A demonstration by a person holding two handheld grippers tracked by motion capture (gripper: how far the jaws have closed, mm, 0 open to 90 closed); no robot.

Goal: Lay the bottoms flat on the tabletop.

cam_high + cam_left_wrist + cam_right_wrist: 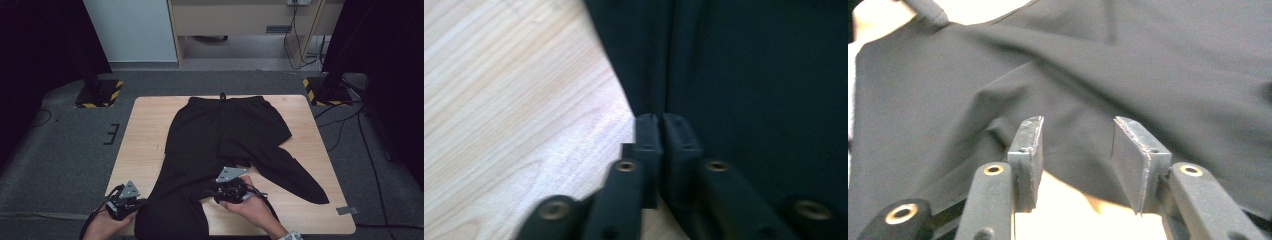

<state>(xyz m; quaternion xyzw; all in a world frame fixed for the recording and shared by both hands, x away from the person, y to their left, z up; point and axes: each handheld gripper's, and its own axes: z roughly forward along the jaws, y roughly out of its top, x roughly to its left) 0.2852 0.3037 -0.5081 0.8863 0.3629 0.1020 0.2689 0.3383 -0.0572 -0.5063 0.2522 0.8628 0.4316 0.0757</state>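
- Black trousers (220, 135) lie flat on the wooden counter (145, 140), waistband at the far edge, one leg running to the near edge, the other angled toward the near right corner.
- Left gripper (125, 200) sits at the near left, at the outer edge of the near leg. In the left gripper view its fingers (649, 135) are clenched together on the fabric edge of the trousers (749, 75), bare counter (514, 100) beside them.
- Right gripper (227, 190) sits between the two legs, near the crotch. In the right gripper view its fingers (1028, 145) stand released and well apart, the hem of the trousers (1098, 75) lying just ahead of them and crossing the gap.
- Surroundings: grey carpet (60, 150), two stand bases with yellow-black striping (100, 95) beyond the far corners, loose cables (370, 160) on the floor at right, a wooden desk (240, 20) behind. Nothing else lies on the counter between grippers and garment.
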